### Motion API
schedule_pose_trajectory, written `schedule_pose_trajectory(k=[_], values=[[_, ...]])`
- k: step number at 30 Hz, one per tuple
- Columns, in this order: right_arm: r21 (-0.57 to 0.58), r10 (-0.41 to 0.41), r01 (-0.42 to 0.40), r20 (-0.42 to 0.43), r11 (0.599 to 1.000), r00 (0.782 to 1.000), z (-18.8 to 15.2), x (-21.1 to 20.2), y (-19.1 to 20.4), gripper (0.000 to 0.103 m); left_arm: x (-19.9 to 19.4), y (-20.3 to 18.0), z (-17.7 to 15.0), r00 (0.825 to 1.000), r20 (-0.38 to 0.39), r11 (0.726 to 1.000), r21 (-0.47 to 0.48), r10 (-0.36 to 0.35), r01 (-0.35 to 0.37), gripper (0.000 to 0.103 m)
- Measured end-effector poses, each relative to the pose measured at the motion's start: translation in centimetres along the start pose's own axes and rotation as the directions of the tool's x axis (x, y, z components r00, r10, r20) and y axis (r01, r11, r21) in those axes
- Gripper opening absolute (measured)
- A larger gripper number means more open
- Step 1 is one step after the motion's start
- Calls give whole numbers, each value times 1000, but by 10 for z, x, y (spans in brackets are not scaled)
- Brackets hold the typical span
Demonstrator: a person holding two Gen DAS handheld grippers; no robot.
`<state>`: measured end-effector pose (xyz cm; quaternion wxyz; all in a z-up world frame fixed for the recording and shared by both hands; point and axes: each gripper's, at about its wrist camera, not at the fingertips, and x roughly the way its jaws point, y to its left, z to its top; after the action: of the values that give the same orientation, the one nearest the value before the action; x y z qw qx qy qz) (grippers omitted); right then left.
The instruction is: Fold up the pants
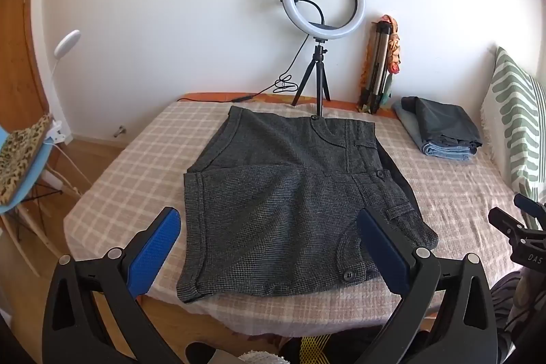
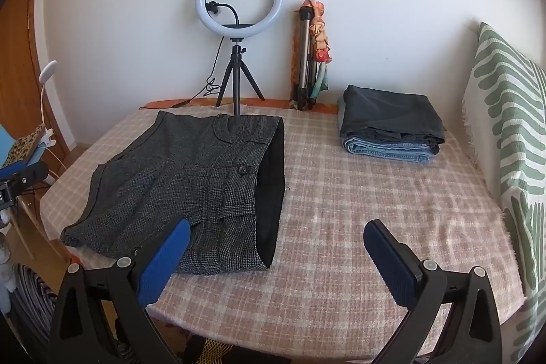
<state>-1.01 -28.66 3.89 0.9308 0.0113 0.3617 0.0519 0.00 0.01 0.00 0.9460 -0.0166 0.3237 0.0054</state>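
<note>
A pair of dark grey tweed pants [image 1: 283,193] lies flat on the checked bed cover [image 1: 129,166], folded once, with buttons and pockets facing up. It also shows in the right wrist view [image 2: 177,179], with a black lining at its right edge. My left gripper [image 1: 269,244] is open and empty, held above the near edge of the pants. My right gripper [image 2: 276,258] is open and empty, just right of the pants' near corner; its black tip also shows in the left wrist view [image 1: 515,224].
A stack of folded pants [image 2: 389,125] lies at the back right. A ring light on a tripod [image 2: 239,2] stands at the back, its foot at the pants' far edge. A folded tripod [image 2: 303,57] leans on the wall. A green-patterned pillow [image 2: 505,125] stands right. A blue chair [image 1: 20,166] is left.
</note>
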Motion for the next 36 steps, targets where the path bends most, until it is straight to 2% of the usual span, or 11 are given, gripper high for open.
schedule_pose_trajectory(k=[36], values=[[-5, 25, -25, -14, 1000, 1000, -4, 3, 4, 103, -1, -4, -1, 1000, 4, 1000, 7, -4, 4, 103]])
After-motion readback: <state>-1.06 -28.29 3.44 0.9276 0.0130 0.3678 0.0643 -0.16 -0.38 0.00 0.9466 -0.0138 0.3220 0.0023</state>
